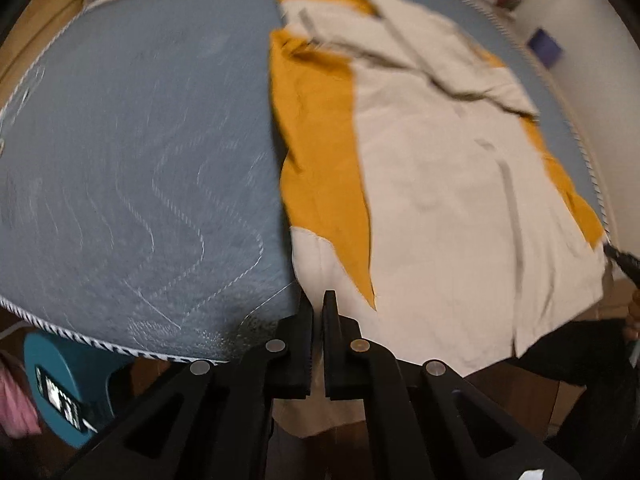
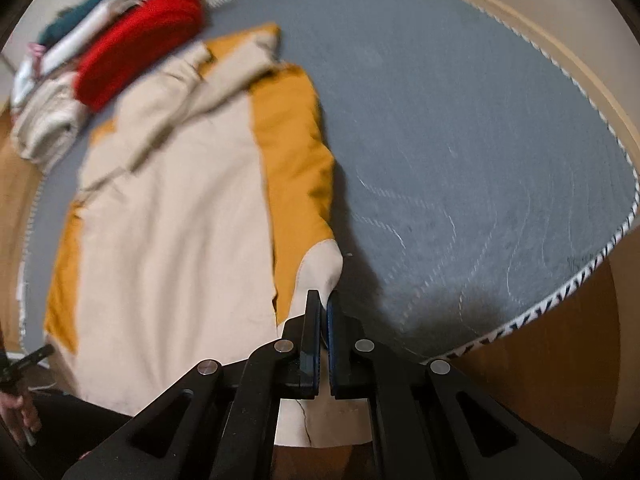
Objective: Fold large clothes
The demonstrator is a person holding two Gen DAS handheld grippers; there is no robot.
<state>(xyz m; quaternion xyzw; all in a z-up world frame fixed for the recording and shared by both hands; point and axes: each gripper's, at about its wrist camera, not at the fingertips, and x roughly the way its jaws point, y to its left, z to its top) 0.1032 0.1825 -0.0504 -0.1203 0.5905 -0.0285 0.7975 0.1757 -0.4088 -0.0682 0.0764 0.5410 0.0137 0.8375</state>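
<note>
Jaws of left gripper (image 1: 318, 300) and right gripper (image 2: 323, 300) pressed together — each pinching the beige-and-mustard garment (image 1: 460, 184) hem at the mattress (image 1: 140, 140) near edge — ready for folding over.

The garment (image 1: 440, 184) lies on the mattress (image 1: 140, 160), a clothes pile (image 2: 100, 60) behind it.

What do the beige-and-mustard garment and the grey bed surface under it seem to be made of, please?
The garment looks like a matte woven cloth, perhaps cotton or linen: it lies in soft creases without shine. The bed surface looks like quilted grey fabric, with pale stitched wavy lines and a striped corded edge. Blur leaves the fibre uncertain.
</note>
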